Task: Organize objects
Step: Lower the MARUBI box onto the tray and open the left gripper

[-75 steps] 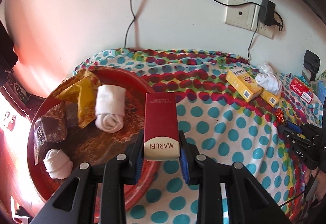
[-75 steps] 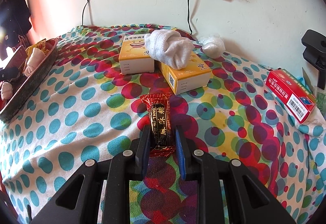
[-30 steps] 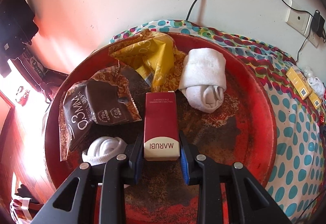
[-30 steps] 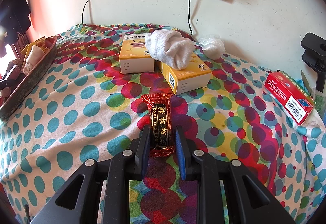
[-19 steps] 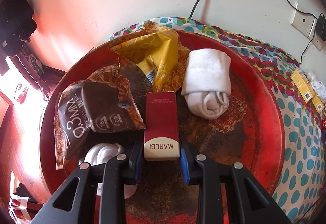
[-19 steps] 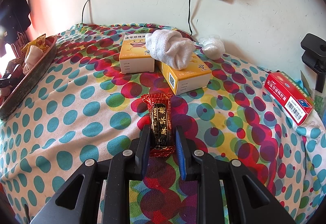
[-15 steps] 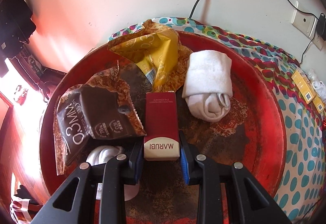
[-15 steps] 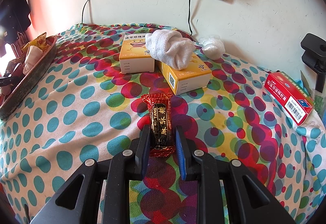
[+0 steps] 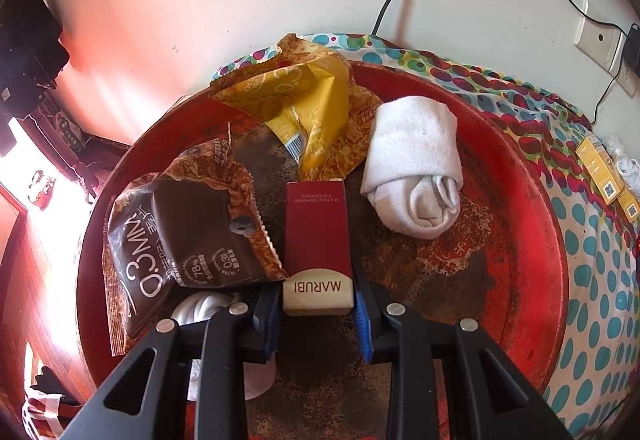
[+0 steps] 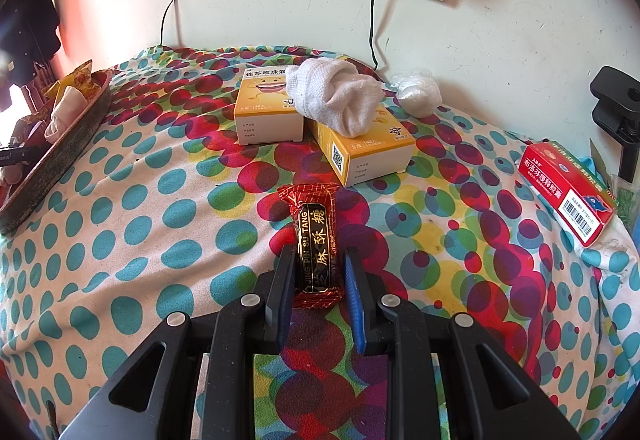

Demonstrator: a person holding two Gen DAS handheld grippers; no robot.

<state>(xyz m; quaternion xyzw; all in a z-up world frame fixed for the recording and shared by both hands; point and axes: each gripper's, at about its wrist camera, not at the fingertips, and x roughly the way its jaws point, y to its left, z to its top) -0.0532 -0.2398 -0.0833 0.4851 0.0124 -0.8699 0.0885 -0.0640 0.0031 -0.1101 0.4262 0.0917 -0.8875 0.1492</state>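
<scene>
The left tool [image 9: 318, 300] points steeply downward, its 2 fingers clamped on a red box [image 9: 316, 236]. The right tool [image 10: 318, 280] also angles down, fingers closed on a wrapped candy [image 10: 316, 244].

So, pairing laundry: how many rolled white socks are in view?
3: a sock in the red tray, a second sock there half hidden under the left claw, a third sock atop the yellow boxes. More may be hidden.

The left wrist camera looks steeply down from close above the red tray [image 9: 532, 176], with the dotted cloth [image 9: 592, 240] at its right, while the right wrist camera faces the far wall over that cloth [image 10: 132, 200], catching the same tray [image 10: 64, 148] far left.
</scene>
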